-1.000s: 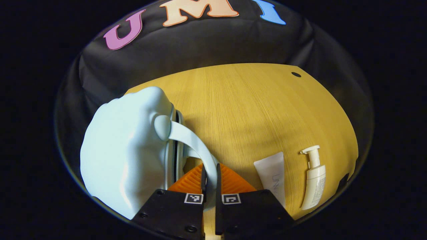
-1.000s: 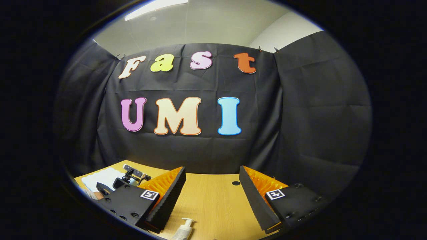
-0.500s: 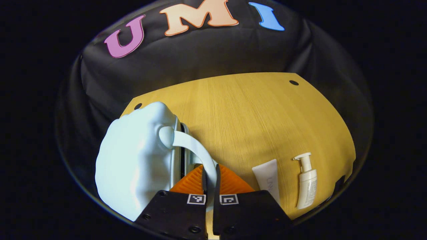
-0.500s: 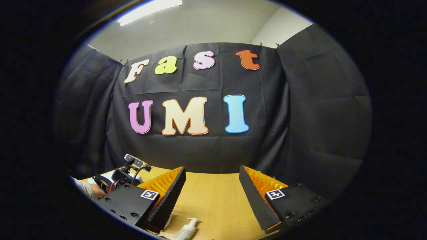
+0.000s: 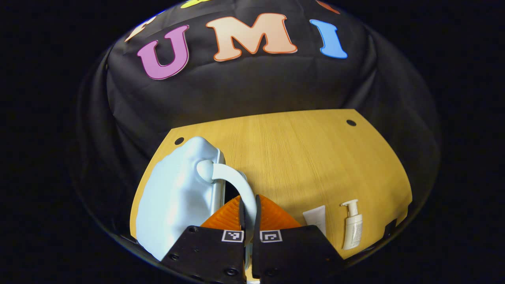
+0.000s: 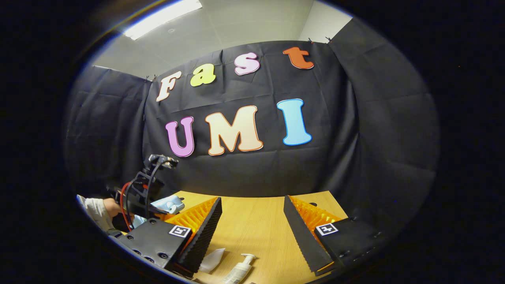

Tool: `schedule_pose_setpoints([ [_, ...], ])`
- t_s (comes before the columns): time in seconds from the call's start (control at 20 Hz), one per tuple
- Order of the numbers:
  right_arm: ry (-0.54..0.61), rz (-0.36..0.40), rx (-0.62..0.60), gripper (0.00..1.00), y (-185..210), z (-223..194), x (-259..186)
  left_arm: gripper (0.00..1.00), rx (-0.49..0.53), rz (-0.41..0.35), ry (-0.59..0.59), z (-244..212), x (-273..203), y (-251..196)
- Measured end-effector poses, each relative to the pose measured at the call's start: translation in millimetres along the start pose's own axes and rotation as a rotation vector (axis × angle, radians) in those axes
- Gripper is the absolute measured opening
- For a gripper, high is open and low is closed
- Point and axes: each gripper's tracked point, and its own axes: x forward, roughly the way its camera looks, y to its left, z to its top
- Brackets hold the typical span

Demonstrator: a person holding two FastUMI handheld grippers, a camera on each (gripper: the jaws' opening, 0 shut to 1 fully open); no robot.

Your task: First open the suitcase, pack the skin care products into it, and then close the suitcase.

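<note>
Left tool [image 5: 248, 209] clamped on the pale blue suitcase's handle [image 5: 236, 183]; suitcase [image 5: 177, 197] stands on edge at the tabletop's [image 5: 300, 157] left side. White tube [image 5: 315, 219] and pump bottle [image 5: 352, 230] lie side by side to the right; label writing too small to read. Right tool [image 6: 252, 232] wide apart, above the tabletop, holding nothing.

A wooden table [image 5: 300, 157] carries a suitcase [image 5: 173, 201], tube [image 5: 315, 219] and pump bottle [image 5: 352, 228].
</note>
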Motion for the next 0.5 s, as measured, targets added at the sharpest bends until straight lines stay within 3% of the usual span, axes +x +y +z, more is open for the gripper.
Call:
schedule_pose_setpoints([
  [0.15,0.011,0.000,0.029,0.99,37.3,-5.3,10.2,0.00,0.000,-0.039,-0.066,25.0,-22.4,25.8],
  [0.5,-0.011,0.038,-0.029,0.99,148.2,-7.8,41.9,0.00,-0.021,-0.117,-0.154,61.0,-61.1,108.1],
])
